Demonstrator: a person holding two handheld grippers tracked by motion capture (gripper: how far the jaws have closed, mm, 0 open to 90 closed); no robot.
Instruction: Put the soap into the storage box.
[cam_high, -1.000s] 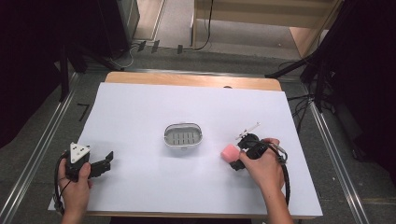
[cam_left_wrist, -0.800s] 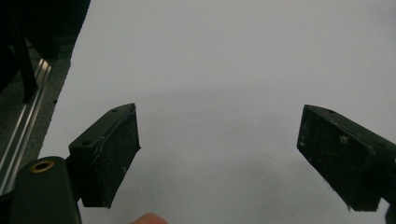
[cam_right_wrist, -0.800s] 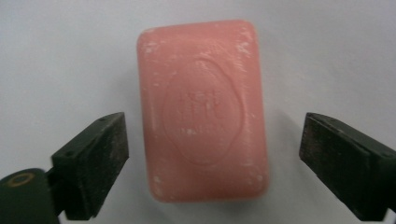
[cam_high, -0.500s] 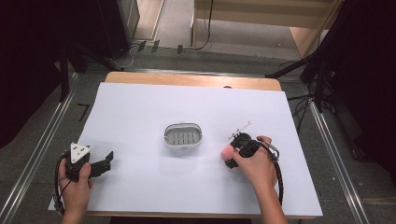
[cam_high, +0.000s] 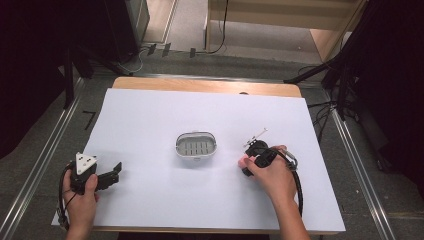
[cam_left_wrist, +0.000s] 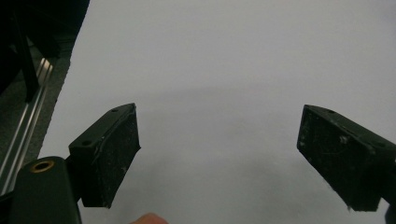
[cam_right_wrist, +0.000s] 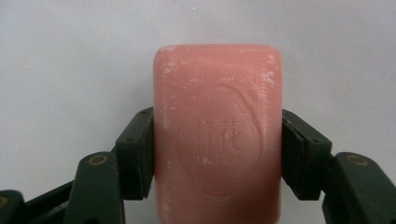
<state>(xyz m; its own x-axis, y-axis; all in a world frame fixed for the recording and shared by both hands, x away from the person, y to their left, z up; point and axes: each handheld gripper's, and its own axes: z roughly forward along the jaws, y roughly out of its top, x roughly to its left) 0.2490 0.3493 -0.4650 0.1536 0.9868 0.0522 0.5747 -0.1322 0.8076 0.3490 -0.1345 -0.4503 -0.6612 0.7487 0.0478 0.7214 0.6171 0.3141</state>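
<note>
Right gripper (cam_right_wrist: 217, 154): clamped on the pink soap bar (cam_right_wrist: 217, 135); its jaws have just been closing, and in the right gripper view both pads press the bar's long sides.
Soap bar: lies flat on the white table sheet (cam_high: 150, 125), stamped face up, lower centre of the right gripper view; in the high view a pink edge peeks out at the person's right hand (cam_high: 270, 172), right of centre.
Left gripper (cam_high: 111, 176): jaws wide apart with nothing between them, resting at the lower left of the high view; bare sheet ahead of it in the left gripper view.
Step in hand: grasp looks just made, bar not yet lifted, as far as I can judge.
Likely goal: the soap dish (cam_high: 196, 145), a small grey oval tray with a slotted floor, at the middle of the high view, left of the right hand and near it.
Next move: probably lift the bar clear, carry it a short way left in the frame, and lower it flat over the dish; soap is slick, so the squeeze must hold.
Around: wooden table edge (cam_high: 205, 86) at the top of the sheet; cables on the floor beyond.
In the way: nothing lies between bar and dish.
</note>
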